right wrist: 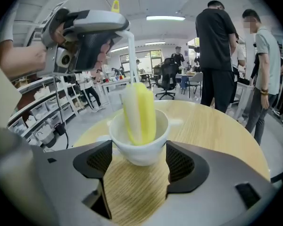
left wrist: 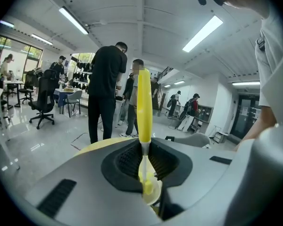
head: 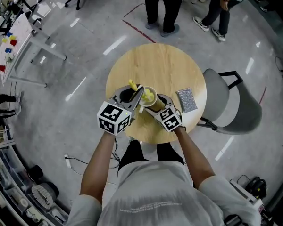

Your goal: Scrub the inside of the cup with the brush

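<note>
Right gripper (right wrist: 138,166): jaws clamped on either side of white cup (right wrist: 137,147), over the round wooden bench (right wrist: 217,126). Left gripper (left wrist: 144,161): jaws closed on the handle of the yellow brush (left wrist: 144,102). Brush head sits down inside the cup. Farther right on the bench: grey scouring pad (head: 187,99), well apart. Beyond: grey chair (head: 228,102), standing people (head: 162,6).

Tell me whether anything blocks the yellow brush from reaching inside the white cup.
Nothing visible does. The yellow-and-white brush head sits inside the white ceramic cup, which the right gripper holds; the left gripper clamps its handle.
</note>
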The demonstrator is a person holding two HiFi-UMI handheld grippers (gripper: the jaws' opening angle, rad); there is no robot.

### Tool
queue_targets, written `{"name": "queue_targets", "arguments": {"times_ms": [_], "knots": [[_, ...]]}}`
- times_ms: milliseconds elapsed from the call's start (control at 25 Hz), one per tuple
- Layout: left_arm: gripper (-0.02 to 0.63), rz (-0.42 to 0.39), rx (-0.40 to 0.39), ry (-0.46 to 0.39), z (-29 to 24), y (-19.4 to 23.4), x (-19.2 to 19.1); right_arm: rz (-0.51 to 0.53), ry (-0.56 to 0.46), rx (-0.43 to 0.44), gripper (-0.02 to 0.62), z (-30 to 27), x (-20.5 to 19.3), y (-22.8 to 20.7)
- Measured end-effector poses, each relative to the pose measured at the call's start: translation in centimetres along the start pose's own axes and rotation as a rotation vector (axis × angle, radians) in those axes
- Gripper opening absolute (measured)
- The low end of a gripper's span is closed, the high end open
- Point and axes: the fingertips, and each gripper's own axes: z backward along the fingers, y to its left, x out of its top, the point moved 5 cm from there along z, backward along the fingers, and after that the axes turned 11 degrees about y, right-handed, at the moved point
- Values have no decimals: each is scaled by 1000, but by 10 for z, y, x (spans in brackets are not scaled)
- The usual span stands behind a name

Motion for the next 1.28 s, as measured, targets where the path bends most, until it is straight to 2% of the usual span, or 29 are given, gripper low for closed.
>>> {"name": "queue_targets", "arguments": {"times_ms": [160, 240, 600, 840, 960, 1080, 1280], "knots": [[49, 72, 30, -10, -18, 14, -24, -3, -2, -14, 370, 1, 0, 2], [49, 80, 59, -18, -22, 19, -31, 3, 0, -20, 370, 0, 0, 2], [49, -9, 116, -23, -7, 14, -24, 23, 14, -34, 365, 0, -4, -1], [49, 19, 146, -145, 34, 8, 3, 39, 27, -32, 360, -1, -3, 1], [49, 38, 110, -174, 42, 2, 12, 51, 36, -35, 360, -2, -5, -1], [49, 4, 62, -130, 29, -4, 7, 57, 32, -43, 360, -2, -3, -2], [49, -58, 64, -19, -4, -5, -22, 63, 24, -44, 360, -1, -1, 0]]}}
